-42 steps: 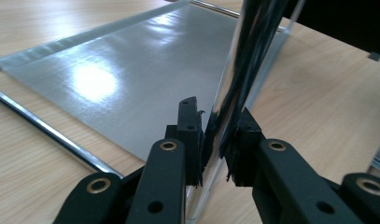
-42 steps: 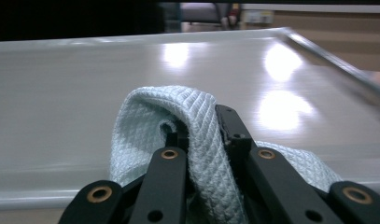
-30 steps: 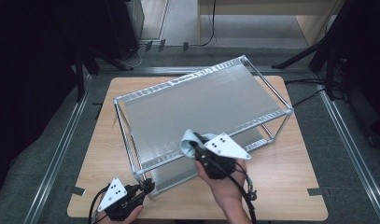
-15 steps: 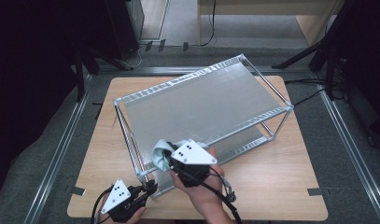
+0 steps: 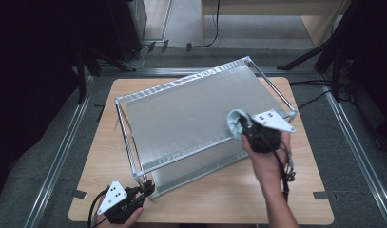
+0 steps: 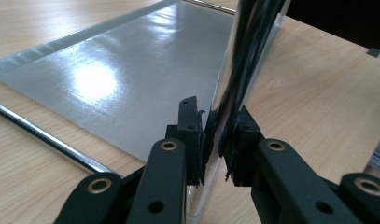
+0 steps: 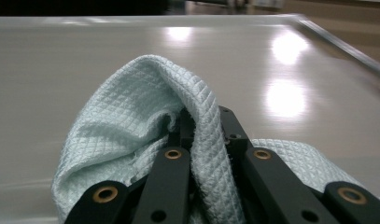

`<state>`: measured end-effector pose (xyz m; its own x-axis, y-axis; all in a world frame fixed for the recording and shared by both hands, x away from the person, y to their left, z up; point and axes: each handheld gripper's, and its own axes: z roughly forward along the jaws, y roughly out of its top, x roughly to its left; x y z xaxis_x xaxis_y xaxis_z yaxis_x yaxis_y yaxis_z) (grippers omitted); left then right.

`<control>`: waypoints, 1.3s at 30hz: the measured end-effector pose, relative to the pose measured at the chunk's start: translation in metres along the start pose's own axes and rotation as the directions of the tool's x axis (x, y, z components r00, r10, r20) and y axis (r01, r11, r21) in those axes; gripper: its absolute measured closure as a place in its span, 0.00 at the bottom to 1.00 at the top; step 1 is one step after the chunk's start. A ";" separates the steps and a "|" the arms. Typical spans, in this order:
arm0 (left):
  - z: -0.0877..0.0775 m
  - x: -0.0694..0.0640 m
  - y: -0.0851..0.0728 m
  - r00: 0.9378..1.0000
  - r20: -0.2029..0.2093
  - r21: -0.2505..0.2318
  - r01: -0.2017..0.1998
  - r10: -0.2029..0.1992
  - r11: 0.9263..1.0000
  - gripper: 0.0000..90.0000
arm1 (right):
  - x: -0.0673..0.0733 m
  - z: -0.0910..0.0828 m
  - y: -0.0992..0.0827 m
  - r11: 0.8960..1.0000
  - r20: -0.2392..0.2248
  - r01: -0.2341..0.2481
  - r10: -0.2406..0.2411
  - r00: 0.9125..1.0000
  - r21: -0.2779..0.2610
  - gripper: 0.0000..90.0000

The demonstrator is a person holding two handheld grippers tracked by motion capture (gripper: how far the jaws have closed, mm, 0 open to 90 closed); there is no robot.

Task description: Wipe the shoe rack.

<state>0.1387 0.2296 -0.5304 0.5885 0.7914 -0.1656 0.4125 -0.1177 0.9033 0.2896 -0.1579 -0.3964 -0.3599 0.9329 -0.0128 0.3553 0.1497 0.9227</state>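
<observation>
High view: wiping is under way; the right gripper [image 5: 242, 127] pinches a pale cloth [image 5: 236, 122] on the shelf top [image 5: 191, 118] near its right edge, with open room leftward.

Left gripper view: the jaws clamp the chrome post [image 6: 234, 79] at the rack's near-left corner.

Right gripper view: the cloth [image 7: 145, 140] probably touches the surface; the next pass needs even pressure.

A pale blue-green cloth [image 5: 236, 122] with a fine waffle weave is bunched into a loose fold and rests on the top shelf of a two-tier metal rack [image 5: 191, 116], near that shelf's right front edge. The rack stands at a slant on the wooden worktop [image 5: 229, 194]; its brushed silvery shelves sit between thin chrome corner posts [image 6: 241, 70], upright and glossy.
</observation>
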 end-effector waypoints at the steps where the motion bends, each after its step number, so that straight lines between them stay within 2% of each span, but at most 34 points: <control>1: -0.001 0.002 0.000 1.000 -0.003 0.001 0.005 -0.005 1.000 0.87 | -0.012 0.001 0.001 1.000 0.030 -0.009 0.009 0.999 0.000 0.93; 3: -0.002 0.004 0.000 1.000 -0.003 0.000 0.017 -0.017 1.000 0.87 | -0.034 0.002 0.001 0.999 0.086 -0.040 0.040 0.996 -0.004 0.92; 5: -0.003 0.004 0.000 1.000 -0.001 0.001 0.019 -0.019 1.000 0.87 | -0.059 0.003 0.002 0.996 0.152 -0.083 0.084 0.985 -0.015 0.92; 6: -0.002 0.004 0.000 1.000 0.000 0.000 0.019 -0.019 1.000 0.87 | -0.068 0.003 0.002 0.995 0.173 -0.095 0.098 0.980 -0.022 0.92; 7: -0.002 0.005 0.000 1.000 -0.001 -0.002 0.018 -0.018 1.000 0.87 | -0.074 0.003 0.002 0.993 0.164 -0.116 0.118 0.979 -0.026 0.93; 8: -0.002 0.004 -0.001 1.000 -0.004 -0.004 0.017 -0.017 1.000 0.87 | -0.077 0.003 0.002 0.991 0.142 -0.127 0.130 0.981 -0.030 0.93; 11: -0.003 0.006 -0.001 1.000 -0.005 -0.005 0.017 -0.017 1.000 0.87 | -0.068 0.001 0.000 0.995 0.137 -0.098 0.101 0.985 -0.031 0.94; 12: -0.003 0.006 -0.001 1.000 -0.003 -0.006 0.017 -0.017 1.000 0.87 | -0.059 0.001 -0.001 0.995 0.109 -0.096 0.099 0.989 -0.032 0.94; 14: -0.003 0.006 -0.001 1.000 -0.001 -0.006 0.018 -0.018 1.000 0.87 | -0.047 0.000 -0.001 0.996 0.085 -0.083 0.085 0.993 -0.030 0.94; 17: -0.003 0.007 -0.001 1.000 0.004 -0.002 0.023 -0.023 1.000 0.87 | -0.015 -0.001 -0.002 0.999 0.011 -0.044 0.045 0.999 -0.021 0.94; 18: -0.003 0.006 -0.001 1.000 0.002 -0.002 0.021 -0.021 1.000 0.87 | -0.001 -0.001 -0.002 1.000 -0.021 -0.025 0.024 0.999 -0.019 0.94; 21: -0.003 0.005 -0.001 1.000 0.002 -0.001 0.024 -0.024 1.000 0.87 | 0.033 -0.002 -0.003 1.000 -0.087 0.015 -0.016 0.996 -0.016 0.94; 22: -0.002 0.005 -0.001 1.000 0.003 -0.001 0.026 -0.026 1.000 0.87 | 0.051 -0.003 -0.004 1.000 -0.113 0.024 -0.026 0.993 -0.018 0.93; 23: -0.002 0.005 -0.001 1.000 0.006 -0.001 0.027 -0.027 1.000 0.86 | 0.060 -0.002 -0.005 0.999 -0.133 0.029 -0.032 0.991 -0.020 0.94; 25: -0.002 0.004 -0.001 1.000 0.009 -0.001 0.028 -0.028 1.000 0.86 | 0.084 -0.003 -0.006 0.998 -0.178 0.055 -0.059 0.982 -0.025 0.94; 26: -0.001 0.002 -0.001 1.000 0.014 -0.002 0.023 -0.023 1.000 0.86 | 0.099 -0.004 -0.006 0.997 -0.207 0.077 -0.081 0.975 -0.028 0.94; 30: 0.001 -0.004 -0.001 1.000 0.023 0.002 0.018 -0.018 1.000 0.87 | 0.138 -0.007 -0.008 0.992 -0.266 0.118 -0.123 0.956 -0.037 0.94; 33: 0.003 -0.006 -0.001 0.999 0.036 0.001 0.018 -0.018 1.000 0.87 | 0.162 -0.010 -0.009 0.992 -0.312 0.124 -0.130 0.941 -0.037 0.94; 37: 0.004 -0.010 -0.001 0.999 0.051 0.003 0.011 -0.011 1.000 0.86 | 0.188 -0.016 -0.010 0.987 -0.371 0.155 -0.160 0.915 -0.042 0.94; 39: 0.006 -0.012 0.000 0.998 0.055 0.002 0.005 -0.006 1.000 0.87 | 0.200 -0.019 -0.010 0.982 -0.399 0.181 -0.184 0.898 -0.046 0.94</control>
<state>0.1356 0.2171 -0.5311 0.6232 0.7581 -0.1920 0.4173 -0.1147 0.9015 0.1975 0.0208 -0.4013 -0.7331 0.6796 -0.0272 0.2444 0.3005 0.9219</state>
